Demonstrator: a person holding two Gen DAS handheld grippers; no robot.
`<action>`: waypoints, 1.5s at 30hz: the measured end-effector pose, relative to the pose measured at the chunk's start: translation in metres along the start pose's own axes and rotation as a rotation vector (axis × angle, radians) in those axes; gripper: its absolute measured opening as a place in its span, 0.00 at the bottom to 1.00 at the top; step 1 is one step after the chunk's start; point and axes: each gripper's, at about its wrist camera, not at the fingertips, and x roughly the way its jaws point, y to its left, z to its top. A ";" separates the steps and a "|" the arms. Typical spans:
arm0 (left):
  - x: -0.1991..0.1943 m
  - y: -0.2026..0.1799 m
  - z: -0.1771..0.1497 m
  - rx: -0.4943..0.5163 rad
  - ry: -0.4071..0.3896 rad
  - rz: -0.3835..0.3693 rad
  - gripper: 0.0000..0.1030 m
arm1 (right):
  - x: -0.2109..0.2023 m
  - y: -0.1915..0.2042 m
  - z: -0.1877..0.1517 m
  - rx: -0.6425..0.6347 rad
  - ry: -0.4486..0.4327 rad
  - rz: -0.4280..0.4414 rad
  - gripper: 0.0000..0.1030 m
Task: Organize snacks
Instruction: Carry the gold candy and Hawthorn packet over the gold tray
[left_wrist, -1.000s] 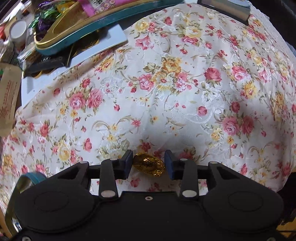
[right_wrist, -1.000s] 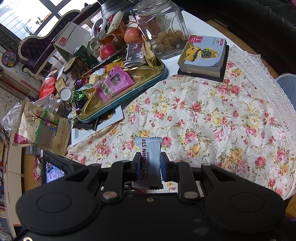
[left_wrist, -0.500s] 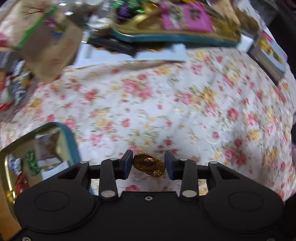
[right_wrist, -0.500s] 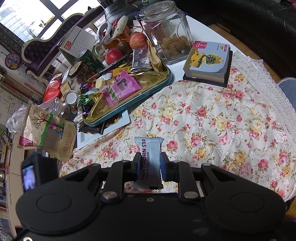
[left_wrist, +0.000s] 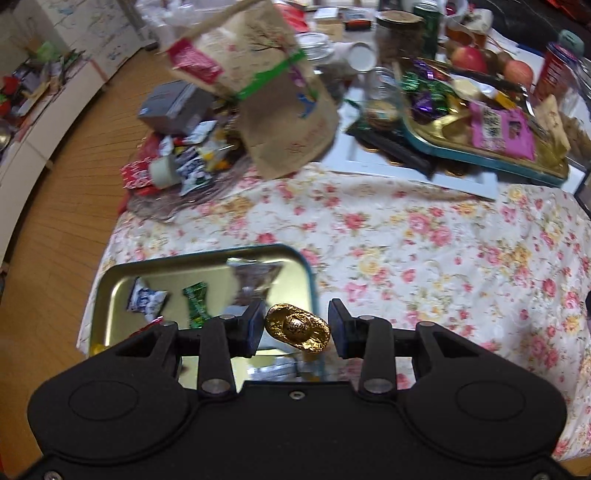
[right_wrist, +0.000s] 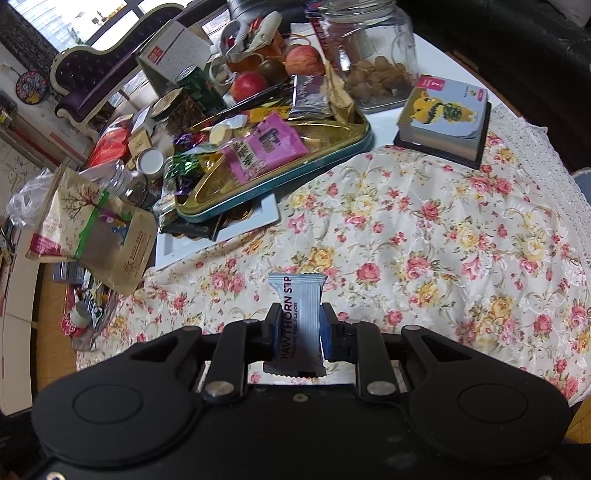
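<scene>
My left gripper (left_wrist: 296, 326) is shut on a gold-foil candy (left_wrist: 297, 327) and holds it above the right edge of a small teal-rimmed gold tin tray (left_wrist: 110, 280). That tray holds a blue-white candy (left_wrist: 146, 298) and a green candy (left_wrist: 197, 302). My right gripper (right_wrist: 298, 330) is shut on a pale blue hawthorn strip packet (right_wrist: 297, 317), held upright above the floral tablecloth (right_wrist: 424, 236).
A large teal-rimmed gold tray (right_wrist: 332, 149) piled with snacks stands at the back, on a white board (right_wrist: 221, 232). A brown paper bag (right_wrist: 92, 229), a glass jar (right_wrist: 369, 55), apples, a booklet (right_wrist: 443, 114) and clutter crowd the far side. The table's left edge drops to wooden floor (left_wrist: 55, 221).
My left gripper has swung left with the gold candy, bringing the small tin tray under it. My right gripper has hardly moved with the packet.
</scene>
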 end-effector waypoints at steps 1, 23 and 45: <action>0.001 0.008 -0.001 -0.012 0.004 0.005 0.45 | 0.002 0.004 -0.002 -0.009 0.002 -0.002 0.22; 0.038 0.151 -0.016 -0.304 0.149 0.026 0.45 | 0.042 0.131 -0.055 -0.301 0.049 0.054 0.22; 0.055 0.205 -0.016 -0.422 0.178 -0.010 0.46 | 0.037 0.206 -0.114 -0.516 0.133 0.291 0.22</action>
